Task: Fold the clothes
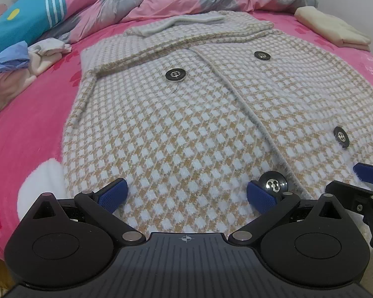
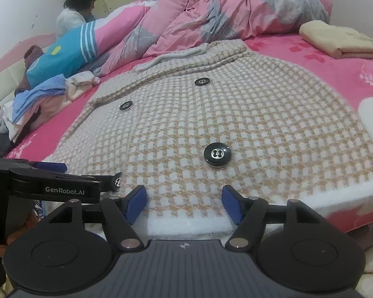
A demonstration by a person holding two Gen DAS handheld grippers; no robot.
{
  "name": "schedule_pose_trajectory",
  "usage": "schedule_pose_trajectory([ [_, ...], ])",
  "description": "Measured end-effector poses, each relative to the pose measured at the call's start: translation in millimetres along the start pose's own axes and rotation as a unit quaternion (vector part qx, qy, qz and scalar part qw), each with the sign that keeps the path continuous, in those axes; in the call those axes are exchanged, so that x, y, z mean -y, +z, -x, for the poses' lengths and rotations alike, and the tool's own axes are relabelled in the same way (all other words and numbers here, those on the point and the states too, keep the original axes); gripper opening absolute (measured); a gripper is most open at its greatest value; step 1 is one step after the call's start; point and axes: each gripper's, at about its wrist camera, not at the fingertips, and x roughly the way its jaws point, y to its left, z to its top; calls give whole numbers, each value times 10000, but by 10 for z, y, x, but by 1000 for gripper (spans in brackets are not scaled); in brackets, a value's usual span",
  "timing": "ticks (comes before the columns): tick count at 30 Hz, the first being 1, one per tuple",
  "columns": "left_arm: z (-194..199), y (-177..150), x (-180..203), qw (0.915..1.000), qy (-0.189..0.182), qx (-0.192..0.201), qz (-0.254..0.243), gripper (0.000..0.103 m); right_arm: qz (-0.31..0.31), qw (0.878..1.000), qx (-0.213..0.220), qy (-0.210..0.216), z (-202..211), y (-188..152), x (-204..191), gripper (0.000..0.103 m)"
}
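A beige-and-white checked knit coat lies flat, front up, on the pink bed, with several black buttons. My left gripper is open low over the coat's near hem, its right pad beside a button. Nothing is pinched between its pads. In the right wrist view, my right gripper is open over the coat's fluffy white hem edge, with fabric under the gap and a button just ahead. One blue finger of the left gripper shows at the left.
A crumpled pink-and-grey duvet and a blue striped pillow lie at the head of the bed. Loose clothes are piled at the left. A folded cream cloth lies at the back right. A person sits far left.
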Motion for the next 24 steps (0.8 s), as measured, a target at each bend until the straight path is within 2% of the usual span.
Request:
schedule_pose_trajectory([
  [4, -3, -7, -18, 10000, -46, 7, 25, 103, -48, 10000, -27, 49, -10, 2, -3, 77],
  [11, 0, -2, -20, 10000, -54, -13, 53, 103, -122, 9999, -43, 115, -24, 3, -3, 79],
  [14, 4, -9, -18, 10000, -42, -4, 60, 103, -127, 9997, -92, 208, -33, 7, -5, 86],
  [16, 7, -16, -17, 10000, -31, 6, 60, 103, -108, 9994, -135, 296, -42, 0, -30, 95],
  [24, 41, -38, -52, 9998, -108, 139, -12, 103, 130, 9996, -41, 240, -19, -26, -128, 99],
])
